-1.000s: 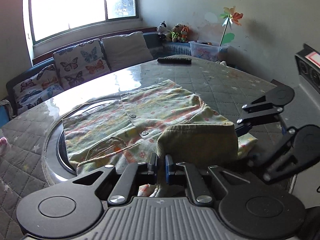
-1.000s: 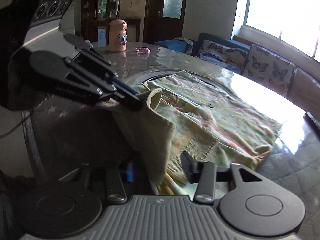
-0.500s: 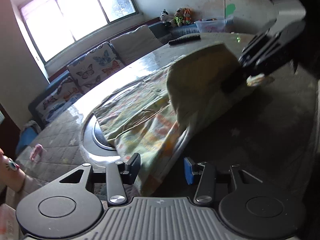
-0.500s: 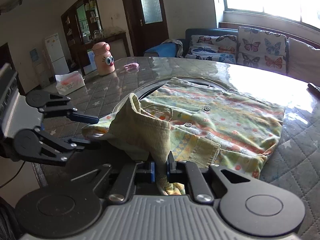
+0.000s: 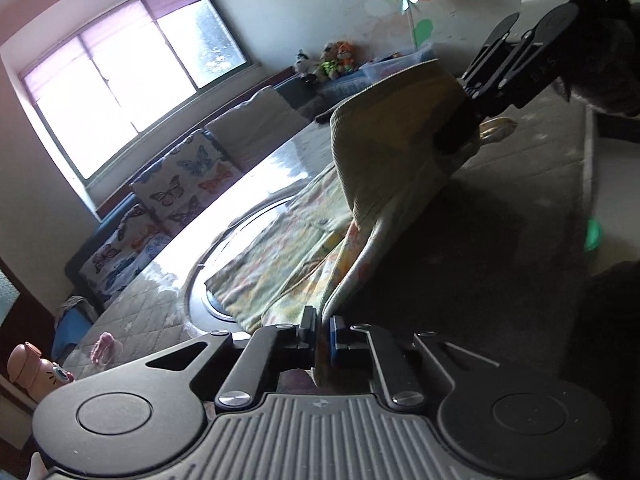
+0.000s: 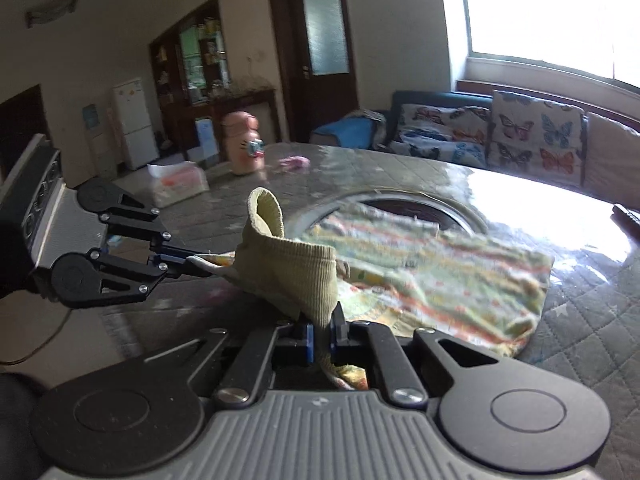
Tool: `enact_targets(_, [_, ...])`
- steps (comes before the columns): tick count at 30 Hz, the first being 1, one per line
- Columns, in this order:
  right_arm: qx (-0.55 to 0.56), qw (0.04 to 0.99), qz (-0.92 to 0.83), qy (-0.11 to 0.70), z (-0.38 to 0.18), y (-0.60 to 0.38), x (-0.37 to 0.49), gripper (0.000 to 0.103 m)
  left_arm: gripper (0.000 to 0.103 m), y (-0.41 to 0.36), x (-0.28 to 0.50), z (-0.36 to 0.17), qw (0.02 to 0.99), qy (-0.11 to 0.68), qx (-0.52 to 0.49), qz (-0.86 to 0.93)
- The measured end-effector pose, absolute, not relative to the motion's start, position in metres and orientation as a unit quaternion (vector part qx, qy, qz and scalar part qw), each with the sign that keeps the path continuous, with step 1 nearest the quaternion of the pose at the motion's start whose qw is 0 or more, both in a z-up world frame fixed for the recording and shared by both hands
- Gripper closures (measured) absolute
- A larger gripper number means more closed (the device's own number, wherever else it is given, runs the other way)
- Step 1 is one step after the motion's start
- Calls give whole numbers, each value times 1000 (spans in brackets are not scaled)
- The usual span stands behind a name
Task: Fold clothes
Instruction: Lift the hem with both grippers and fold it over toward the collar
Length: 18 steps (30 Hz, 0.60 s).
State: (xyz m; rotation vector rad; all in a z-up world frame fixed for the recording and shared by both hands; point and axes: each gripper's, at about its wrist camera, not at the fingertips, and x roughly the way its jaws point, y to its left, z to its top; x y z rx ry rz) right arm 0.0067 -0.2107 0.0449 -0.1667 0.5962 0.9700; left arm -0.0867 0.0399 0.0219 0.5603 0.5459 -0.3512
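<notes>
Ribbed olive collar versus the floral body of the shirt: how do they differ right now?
The ribbed collar is plain olive knit; the floral body is printed in orange, green and yellow. The collar is lifted off the table, curling upward, while the body lies mostly flat on it. The collar end is where the left tool and right tool pinch the cloth; the body's far end is free. Both belong to one buttoned shirt.

Each fisheye sits low behind its own fingers, close over the table (image 5: 520, 208). Both views share the floral garment (image 6: 440, 276) and the butterfly cushions (image 5: 180, 184)
</notes>
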Motion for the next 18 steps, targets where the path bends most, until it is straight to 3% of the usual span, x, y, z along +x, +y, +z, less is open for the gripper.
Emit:
enact_targets(7, [-82, 837, 462, 281, 66, -220, -1, 97, 96, 42, -87, 46, 916, 279, 222, -185])
enact_targets(18, [-75, 846, 432, 305, 72, -182, 115, 98, 96, 61, 38, 55, 920, 316, 192, -129])
